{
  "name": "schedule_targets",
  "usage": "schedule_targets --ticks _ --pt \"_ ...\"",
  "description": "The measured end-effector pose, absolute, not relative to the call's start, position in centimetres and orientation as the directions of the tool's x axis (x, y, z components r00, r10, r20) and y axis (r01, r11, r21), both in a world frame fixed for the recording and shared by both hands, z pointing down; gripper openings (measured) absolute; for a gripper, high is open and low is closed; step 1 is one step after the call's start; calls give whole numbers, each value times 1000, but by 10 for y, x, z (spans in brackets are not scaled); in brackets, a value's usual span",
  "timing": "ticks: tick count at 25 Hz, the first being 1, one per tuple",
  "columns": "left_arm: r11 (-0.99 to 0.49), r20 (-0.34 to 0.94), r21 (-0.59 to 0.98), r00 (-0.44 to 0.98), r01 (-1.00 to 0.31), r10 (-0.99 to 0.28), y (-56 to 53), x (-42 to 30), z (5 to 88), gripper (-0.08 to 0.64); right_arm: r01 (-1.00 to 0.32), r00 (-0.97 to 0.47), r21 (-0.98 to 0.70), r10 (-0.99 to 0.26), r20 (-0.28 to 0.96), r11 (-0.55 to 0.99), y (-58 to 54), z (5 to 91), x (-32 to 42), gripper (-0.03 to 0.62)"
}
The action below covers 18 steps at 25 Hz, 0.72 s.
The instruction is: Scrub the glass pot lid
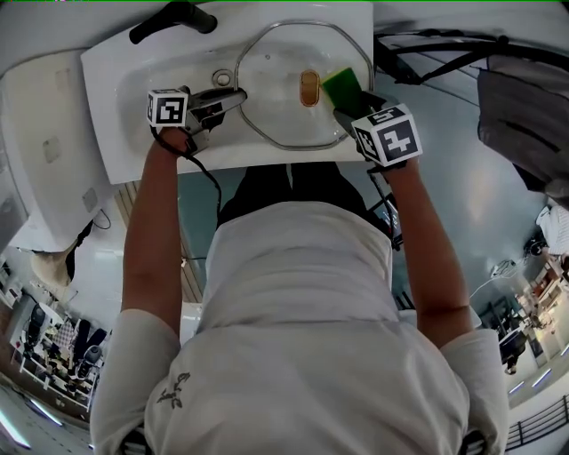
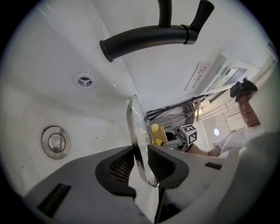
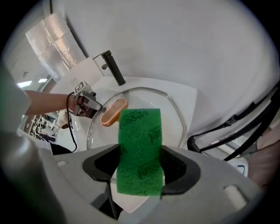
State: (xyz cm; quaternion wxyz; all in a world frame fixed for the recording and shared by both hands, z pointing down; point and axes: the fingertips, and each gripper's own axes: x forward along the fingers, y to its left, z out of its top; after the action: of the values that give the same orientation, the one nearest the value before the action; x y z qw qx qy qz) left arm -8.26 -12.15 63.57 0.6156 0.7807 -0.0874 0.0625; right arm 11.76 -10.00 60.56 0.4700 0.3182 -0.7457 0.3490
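Now clamping the glass pot lid (image 1: 284, 84) by its left rim in the narrow-set jaws of the left gripper (image 1: 236, 96), holding it above the white sink (image 1: 116, 89) near the black faucet (image 1: 173, 19), and pinching a green sponge (image 1: 342, 86) between the jaws of the right gripper (image 1: 347, 111) over the lid's right side.

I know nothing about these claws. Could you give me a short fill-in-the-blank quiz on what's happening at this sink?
1. The right claw holds a scrubbing pad that is ____ in colour.
2. The glass lid is pinched at its rim by the ____ claw.
3. The tap over the sink is ____ in colour.
Missing words: green; left; black.
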Motion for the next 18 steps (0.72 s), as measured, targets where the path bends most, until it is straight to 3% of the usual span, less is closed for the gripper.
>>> schedule_targets --ticks 11,15,18 --pt "-219 191 955 979 -202 -70 -122 -85 638 97 -864 -344 -264 -119 932 430 -106 625 186 291" --pt "-232 197 949 976 -213 -90 -125 -87 643 97 -813 -327 -203 -140 935 546 -138 607 182 293" --pt "-213 190 955 977 -206 -95 -123 -87 639 97 -700 -331 -124 -166 929 703 -184 585 150 293"
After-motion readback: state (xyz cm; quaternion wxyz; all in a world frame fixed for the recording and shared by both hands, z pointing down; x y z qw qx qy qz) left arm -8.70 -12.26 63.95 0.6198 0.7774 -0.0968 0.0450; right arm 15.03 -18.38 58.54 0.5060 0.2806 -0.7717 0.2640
